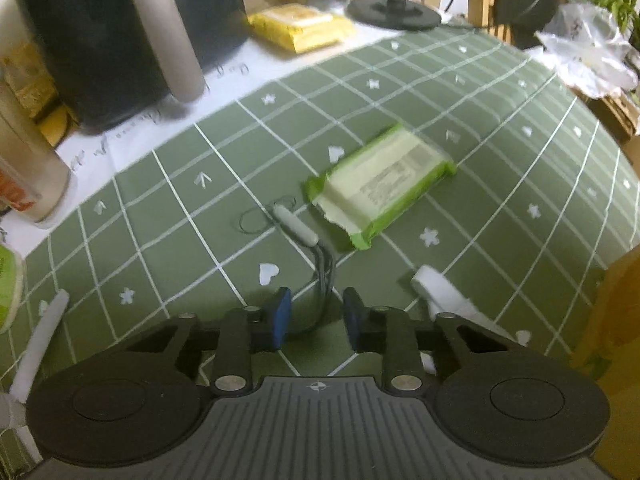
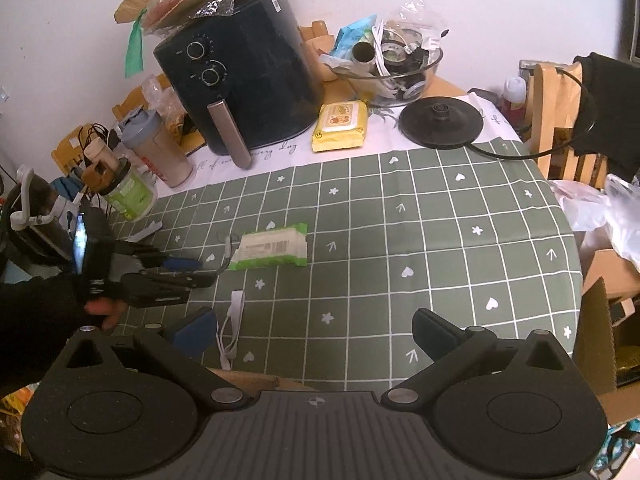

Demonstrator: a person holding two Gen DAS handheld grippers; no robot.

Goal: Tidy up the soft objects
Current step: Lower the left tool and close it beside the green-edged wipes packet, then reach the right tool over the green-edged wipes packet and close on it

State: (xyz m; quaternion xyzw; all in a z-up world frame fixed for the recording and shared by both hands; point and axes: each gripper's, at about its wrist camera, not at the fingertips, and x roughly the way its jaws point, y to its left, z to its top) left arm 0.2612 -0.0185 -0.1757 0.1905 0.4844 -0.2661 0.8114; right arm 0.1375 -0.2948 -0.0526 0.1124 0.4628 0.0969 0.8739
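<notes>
Green checked tablecloth [image 1: 500,128] under everything. Seen from the left wrist: left gripper [image 1: 318,316] low over the cloth, blue pads part-closed either side of a grey cable [image 1: 324,280], apparently not yet pinching it; green wipes pack [image 1: 384,184] just beyond, printed label too blurred to read. Seen from the right wrist: right gripper [image 2: 316,336] spread wide, grasping nothing; white cord [image 2: 232,324] near its left finger; yellow wipes pack [image 2: 340,126] beside black air fryer [image 2: 248,76]; script along the white border, unreadable.
</notes>
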